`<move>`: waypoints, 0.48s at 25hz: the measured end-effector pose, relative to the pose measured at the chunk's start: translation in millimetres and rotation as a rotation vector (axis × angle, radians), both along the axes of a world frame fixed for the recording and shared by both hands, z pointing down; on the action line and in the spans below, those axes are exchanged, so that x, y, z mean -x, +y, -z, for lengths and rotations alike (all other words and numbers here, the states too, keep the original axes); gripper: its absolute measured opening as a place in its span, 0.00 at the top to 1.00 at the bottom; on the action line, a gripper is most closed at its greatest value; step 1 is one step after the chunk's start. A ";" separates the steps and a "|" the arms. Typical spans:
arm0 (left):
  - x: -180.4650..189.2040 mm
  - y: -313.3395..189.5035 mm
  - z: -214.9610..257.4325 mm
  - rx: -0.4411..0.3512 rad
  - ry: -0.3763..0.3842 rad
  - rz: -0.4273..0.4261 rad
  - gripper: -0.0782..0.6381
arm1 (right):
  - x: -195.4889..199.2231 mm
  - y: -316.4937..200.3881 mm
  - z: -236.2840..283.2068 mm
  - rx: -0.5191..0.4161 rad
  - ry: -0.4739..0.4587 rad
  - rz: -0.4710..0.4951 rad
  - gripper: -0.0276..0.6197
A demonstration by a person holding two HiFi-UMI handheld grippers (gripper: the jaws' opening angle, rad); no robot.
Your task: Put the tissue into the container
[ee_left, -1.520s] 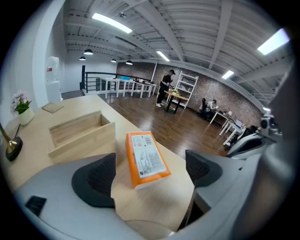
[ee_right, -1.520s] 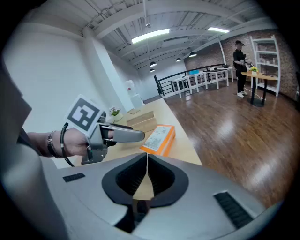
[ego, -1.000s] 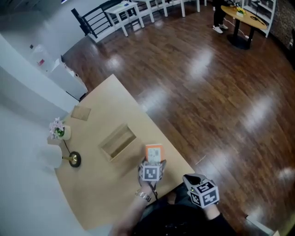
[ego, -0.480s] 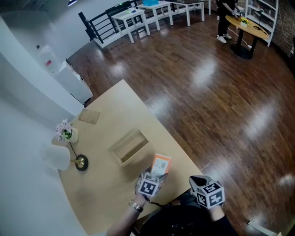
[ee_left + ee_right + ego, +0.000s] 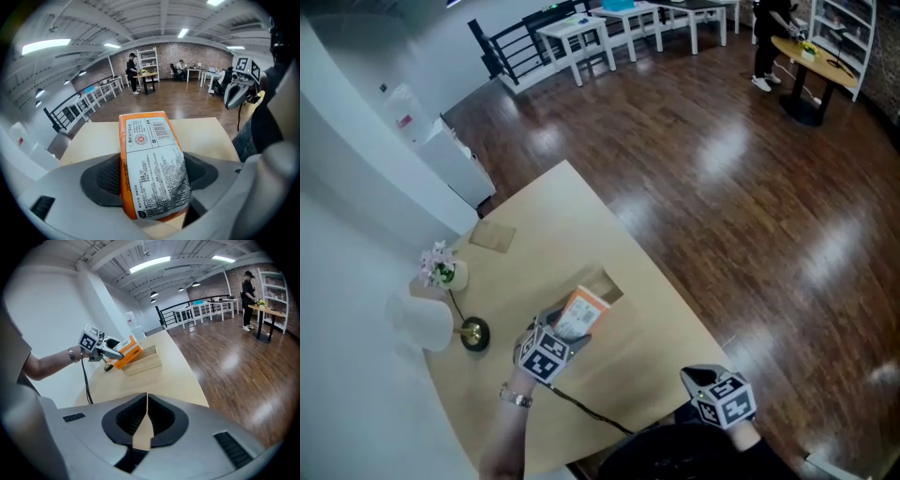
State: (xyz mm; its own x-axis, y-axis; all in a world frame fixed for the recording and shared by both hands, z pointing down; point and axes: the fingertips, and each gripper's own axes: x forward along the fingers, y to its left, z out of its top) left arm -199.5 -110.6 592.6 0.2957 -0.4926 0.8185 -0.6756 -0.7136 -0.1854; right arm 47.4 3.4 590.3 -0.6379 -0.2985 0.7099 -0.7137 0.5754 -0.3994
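Note:
My left gripper (image 5: 565,330) is shut on an orange and white tissue pack (image 5: 580,313) and holds it tilted over the near end of the open wooden box container (image 5: 609,290) on the tan table. In the left gripper view the tissue pack (image 5: 152,161) sits squeezed between both black pads (image 5: 105,176), printed side up. The right gripper view shows the left gripper (image 5: 108,349), the tissue pack (image 5: 127,351) and the container (image 5: 144,361) just behind it. My right gripper (image 5: 146,417) is shut on nothing and hangs at the table's front edge (image 5: 698,377).
A small vase of flowers (image 5: 442,270), a white cup-like object (image 5: 421,322) and a black and gold round stand (image 5: 474,334) sit at the table's left side. A flat cardboard piece (image 5: 492,235) lies farther back. A dark wood floor lies beyond the table's right edge.
My left gripper has lifted the tissue pack from near the table's front edge and carried it left and farther in, over the container. The right gripper has stayed put.

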 end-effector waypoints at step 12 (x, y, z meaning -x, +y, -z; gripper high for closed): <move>4.8 -50.8 -51.8 0.130 0.020 -0.211 0.34 | -20.3 -7.9 -16.5 0.056 0.047 -0.089 0.93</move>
